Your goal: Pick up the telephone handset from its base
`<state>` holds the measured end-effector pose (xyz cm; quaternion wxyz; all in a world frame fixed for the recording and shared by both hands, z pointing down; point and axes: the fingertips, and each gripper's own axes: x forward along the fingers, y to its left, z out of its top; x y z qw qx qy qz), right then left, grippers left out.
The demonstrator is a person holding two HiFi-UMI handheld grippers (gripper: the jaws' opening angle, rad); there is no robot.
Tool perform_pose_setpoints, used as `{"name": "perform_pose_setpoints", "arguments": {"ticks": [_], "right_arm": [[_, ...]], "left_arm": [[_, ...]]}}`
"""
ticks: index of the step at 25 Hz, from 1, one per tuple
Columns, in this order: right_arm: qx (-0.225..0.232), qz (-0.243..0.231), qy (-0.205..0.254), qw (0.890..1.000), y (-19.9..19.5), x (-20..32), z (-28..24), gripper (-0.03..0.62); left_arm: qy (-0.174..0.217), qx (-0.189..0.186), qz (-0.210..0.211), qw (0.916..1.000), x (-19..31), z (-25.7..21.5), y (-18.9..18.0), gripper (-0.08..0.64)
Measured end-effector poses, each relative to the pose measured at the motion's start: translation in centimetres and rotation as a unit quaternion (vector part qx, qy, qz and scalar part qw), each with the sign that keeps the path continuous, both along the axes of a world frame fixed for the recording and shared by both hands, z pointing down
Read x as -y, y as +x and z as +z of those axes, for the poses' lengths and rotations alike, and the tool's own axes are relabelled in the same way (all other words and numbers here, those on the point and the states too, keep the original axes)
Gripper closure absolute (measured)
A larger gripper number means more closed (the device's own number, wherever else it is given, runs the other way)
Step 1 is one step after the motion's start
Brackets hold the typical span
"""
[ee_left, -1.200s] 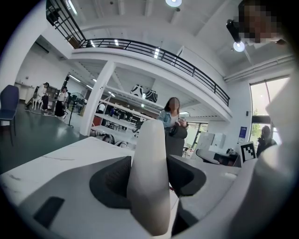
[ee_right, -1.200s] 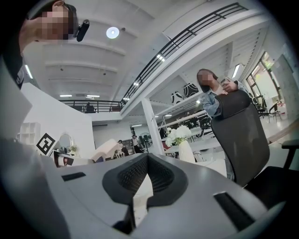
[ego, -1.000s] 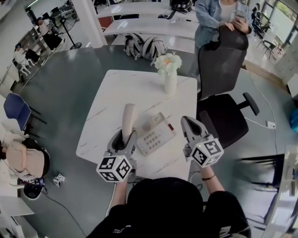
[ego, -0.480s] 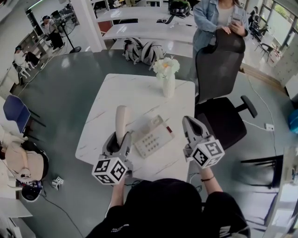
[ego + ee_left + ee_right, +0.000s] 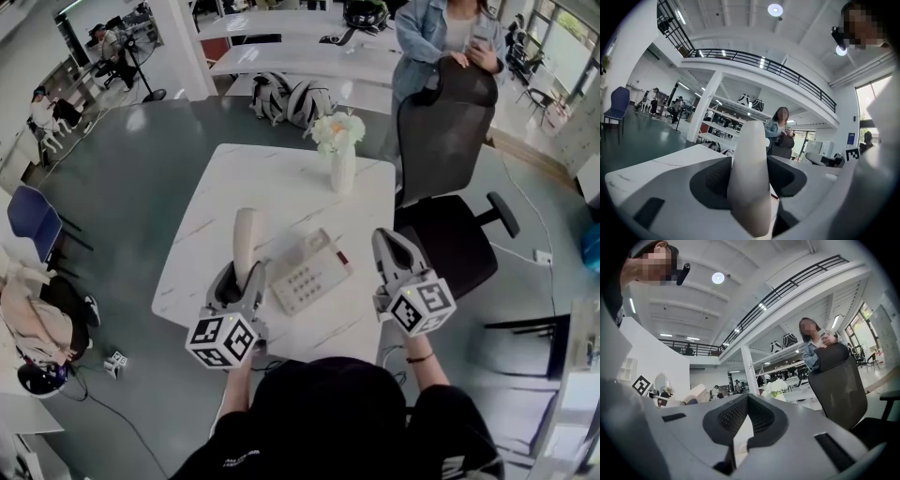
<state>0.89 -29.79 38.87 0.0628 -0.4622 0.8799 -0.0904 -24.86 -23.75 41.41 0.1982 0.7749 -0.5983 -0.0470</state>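
Handset [image 5: 246, 230] was clamped between the jaws of your left gripper [image 5: 246, 278], off the base [image 5: 305, 272], beside it over the table [image 5: 225, 173]. Right gripper [image 5: 392, 248]: jaws together, empty. You needed a steady squeeze and a slow lift.

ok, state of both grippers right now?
left gripper: closed on the handset.
right gripper: closed, holding nothing.

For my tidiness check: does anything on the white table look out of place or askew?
Only the cream telephone handset: it is off the white keypad base, gripped by the left tool. The base sits diagonally.
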Motion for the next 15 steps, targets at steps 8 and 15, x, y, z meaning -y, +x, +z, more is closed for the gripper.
{"name": "perform_pose_setpoints", "arguments": {"ticks": [8, 15], "right_arm": [[-0.006, -0.003, 0.0, 1.0, 0.12, -0.08, 0.3, 0.601], [-0.007, -0.004, 0.005, 1.0, 0.2, -0.2, 0.13, 0.601]], "left_arm": [[-0.002, 0.001, -0.003, 1.0, -0.13, 0.11, 0.07, 0.339], [-0.003, -0.001, -0.004, 1.0, -0.29, 0.18, 0.14, 0.339]]}}
